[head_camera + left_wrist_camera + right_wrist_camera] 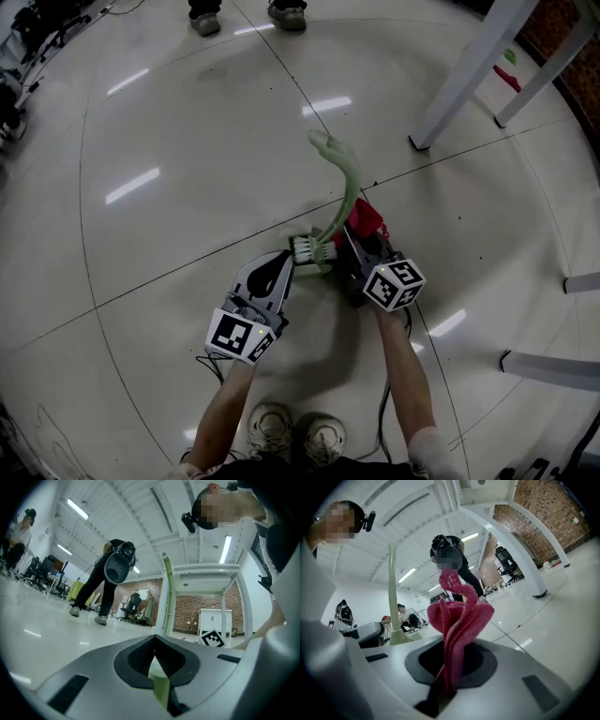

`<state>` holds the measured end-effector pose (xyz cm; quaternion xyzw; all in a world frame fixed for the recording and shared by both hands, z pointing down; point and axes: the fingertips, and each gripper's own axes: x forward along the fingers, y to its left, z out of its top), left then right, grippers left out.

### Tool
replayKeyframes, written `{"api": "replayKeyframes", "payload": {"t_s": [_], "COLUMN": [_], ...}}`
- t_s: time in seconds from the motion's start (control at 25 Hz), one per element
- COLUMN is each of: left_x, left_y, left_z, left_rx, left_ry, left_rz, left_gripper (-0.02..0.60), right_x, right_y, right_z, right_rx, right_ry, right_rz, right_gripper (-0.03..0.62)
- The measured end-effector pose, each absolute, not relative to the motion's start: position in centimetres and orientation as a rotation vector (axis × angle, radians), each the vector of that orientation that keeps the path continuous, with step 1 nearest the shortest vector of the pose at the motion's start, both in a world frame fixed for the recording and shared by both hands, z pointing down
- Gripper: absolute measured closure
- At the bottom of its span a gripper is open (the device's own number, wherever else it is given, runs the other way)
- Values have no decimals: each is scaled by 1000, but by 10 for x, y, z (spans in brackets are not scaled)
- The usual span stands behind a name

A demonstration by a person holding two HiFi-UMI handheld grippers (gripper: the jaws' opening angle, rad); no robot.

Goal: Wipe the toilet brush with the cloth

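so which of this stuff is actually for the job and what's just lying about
For the job:
toilet brush, gripped by the left gripper
red cloth, gripped by the right gripper

Just lying about:
white table legs
bystander's shoes

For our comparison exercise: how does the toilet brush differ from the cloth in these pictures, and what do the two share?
The toilet brush is pale green; the cloth is pink-red. The toilet brush is a long, stiff, curved stick with a bristle head; the cloth is a soft, crumpled bunch. The left gripper holds the toilet brush; the right gripper holds the cloth. Shared: each is clamped in shut jaws.
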<state>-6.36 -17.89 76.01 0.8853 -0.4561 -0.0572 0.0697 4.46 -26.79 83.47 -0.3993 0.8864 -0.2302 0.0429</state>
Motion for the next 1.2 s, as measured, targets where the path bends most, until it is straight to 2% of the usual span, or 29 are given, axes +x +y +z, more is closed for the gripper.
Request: {"api": "replayKeyframes", "payload": {"t_s": [0.84,1.2], "left_x": [-65,-90], "left_y": [-173,-170], "left_z": [786,795], "left_rx": [2615,2531], "left_ry": [-1373,-1466], "left_rz": [-131,-130], "left_gripper": [577,577], "right_x": [64,65], "right_y": [-187,-164], "right_z": [851,833], "right_rx": [-1362,-1522], "right_ry": [2666,2725], "right_rz": [-902,-659], "right_gripper": [562,562]}}
